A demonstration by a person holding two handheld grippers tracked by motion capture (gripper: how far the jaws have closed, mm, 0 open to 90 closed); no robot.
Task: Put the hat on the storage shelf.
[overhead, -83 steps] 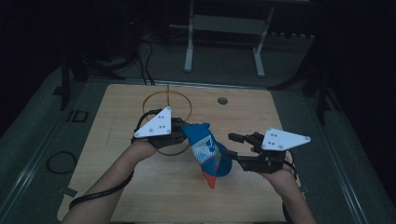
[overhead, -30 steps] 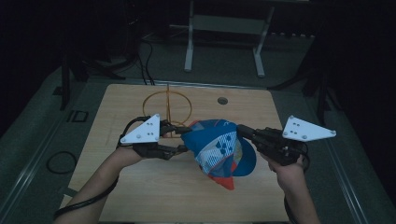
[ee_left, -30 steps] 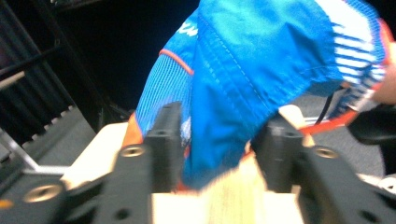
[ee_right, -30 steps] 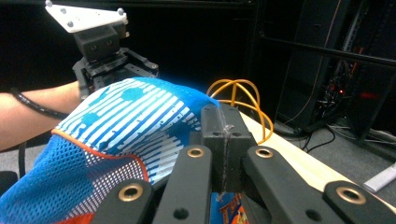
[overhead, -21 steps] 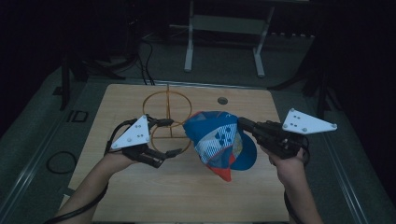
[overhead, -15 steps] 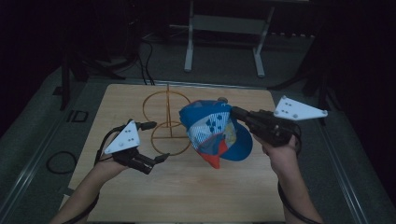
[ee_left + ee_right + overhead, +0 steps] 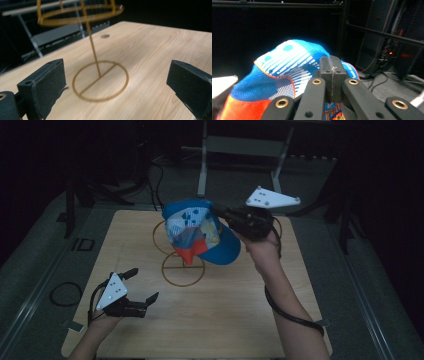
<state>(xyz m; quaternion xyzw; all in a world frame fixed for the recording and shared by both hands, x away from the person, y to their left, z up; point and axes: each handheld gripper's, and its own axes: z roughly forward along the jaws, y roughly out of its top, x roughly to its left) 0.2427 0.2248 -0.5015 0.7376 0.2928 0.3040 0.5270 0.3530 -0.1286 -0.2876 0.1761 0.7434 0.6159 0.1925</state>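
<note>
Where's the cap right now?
In the high view the cap hangs in the right gripper, lifted over the gold wire stand near the table's far middle.

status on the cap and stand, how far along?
Done: cap is off the table, clamped in the right hand-held gripper. In hand: it hangs at the wire stand's top ring. Left hand-held gripper is open, apart near the table's front. Left: seat the cap, release.

The cap [image 7: 200,231] is bright blue with white stripes and dots, a mesh panel and an orange patch. The wire hat stand [image 7: 182,268] is golden yellow. The bench [image 7: 225,310] is pale wood grain. Both claws are black with white plates.
</note>
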